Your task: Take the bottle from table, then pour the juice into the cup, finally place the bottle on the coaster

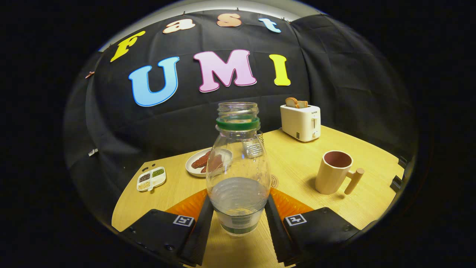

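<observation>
My gripper [238, 214] clamps the uncapped bottle [238, 167] low down — a hasty swing toward the mug [333, 172] risks slopping.

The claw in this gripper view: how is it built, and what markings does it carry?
The claw has two flat, blocky carriages, each bearing a small square black-and-white tag. From each carriage a long narrow finger with a ribbed inner face runs forward. Small screws sit in the carriages. I see no cables and no sleeve.
</observation>
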A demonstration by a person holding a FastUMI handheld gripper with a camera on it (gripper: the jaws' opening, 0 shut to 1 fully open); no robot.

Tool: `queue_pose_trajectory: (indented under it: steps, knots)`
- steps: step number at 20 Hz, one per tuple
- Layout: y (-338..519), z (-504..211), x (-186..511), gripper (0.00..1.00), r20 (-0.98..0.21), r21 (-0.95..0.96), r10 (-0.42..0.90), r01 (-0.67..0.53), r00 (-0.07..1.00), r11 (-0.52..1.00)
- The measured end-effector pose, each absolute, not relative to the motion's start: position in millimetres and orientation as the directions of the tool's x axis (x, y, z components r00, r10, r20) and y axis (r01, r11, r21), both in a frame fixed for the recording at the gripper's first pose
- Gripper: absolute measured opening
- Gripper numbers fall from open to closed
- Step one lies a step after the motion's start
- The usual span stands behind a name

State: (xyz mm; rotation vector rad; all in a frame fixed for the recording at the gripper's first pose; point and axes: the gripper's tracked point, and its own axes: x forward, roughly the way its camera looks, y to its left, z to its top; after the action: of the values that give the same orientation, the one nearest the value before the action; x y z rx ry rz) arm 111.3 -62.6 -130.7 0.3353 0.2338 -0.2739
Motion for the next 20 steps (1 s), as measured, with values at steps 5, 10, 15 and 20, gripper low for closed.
queue_pose_trajectory:
  steps: [5, 10, 15, 20]
  knots:
    - [-88.6, -123.8, 105.1, 0.73, -0.263, 0.446, -0.217, 0.318, 0.94, 0.837]
    - [-103.8, -130.7, 115.3, 0.73, -0.299, 0.579, -0.165, 0.316, 0.94, 0.752]
    - [-108.7, -137.2, 132.6, 0.73, -0.323, 0.742, -0.094, 0.314, 0.942, 0.592]
    - [-113.7, -151.6, 138.7, 0.73, -0.357, 0.837, -0.025, 0.331, 0.934, 0.435]
